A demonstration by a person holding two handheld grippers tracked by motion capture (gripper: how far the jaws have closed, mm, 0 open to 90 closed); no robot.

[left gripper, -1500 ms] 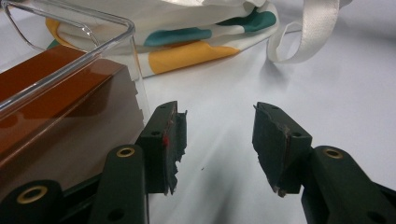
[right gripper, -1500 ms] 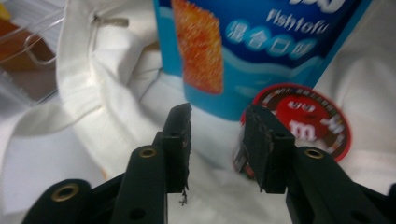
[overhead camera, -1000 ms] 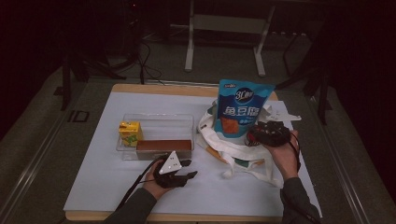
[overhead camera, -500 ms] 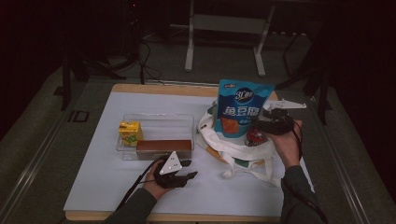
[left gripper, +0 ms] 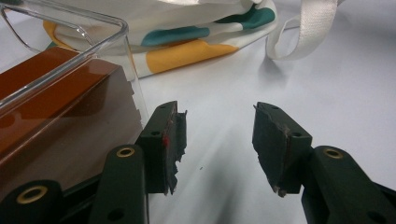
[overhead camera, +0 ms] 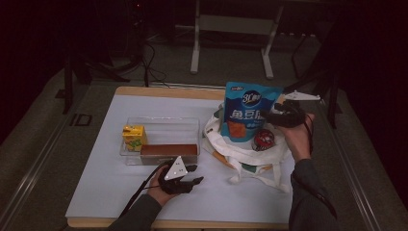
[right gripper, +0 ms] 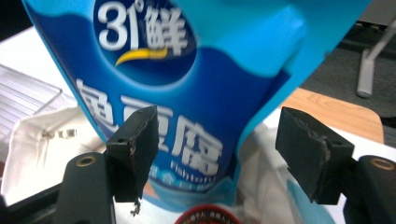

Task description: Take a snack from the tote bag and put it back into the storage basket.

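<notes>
Right gripper (overhead camera: pixel 281 117) just opened beside tall blue foil pouch (overhead camera: pixel 248 115), apparently untouched; left gripper (overhead camera: pixel 185 179) half-open, empty.

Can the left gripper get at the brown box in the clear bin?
Probably yes. The left gripper sits open right beside the clear bin, and the brown box lies uncovered inside; only the bin's wall stands between, so it must go over.

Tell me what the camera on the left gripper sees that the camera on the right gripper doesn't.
Left gripper view alone: a brown box in the clear tray, and the bag's strap on the table. Right gripper view alone: the blue pouch standing in the bag, with a red lid below it. Both: the white cloth bag, plus each camera's own open black fingers.
</notes>
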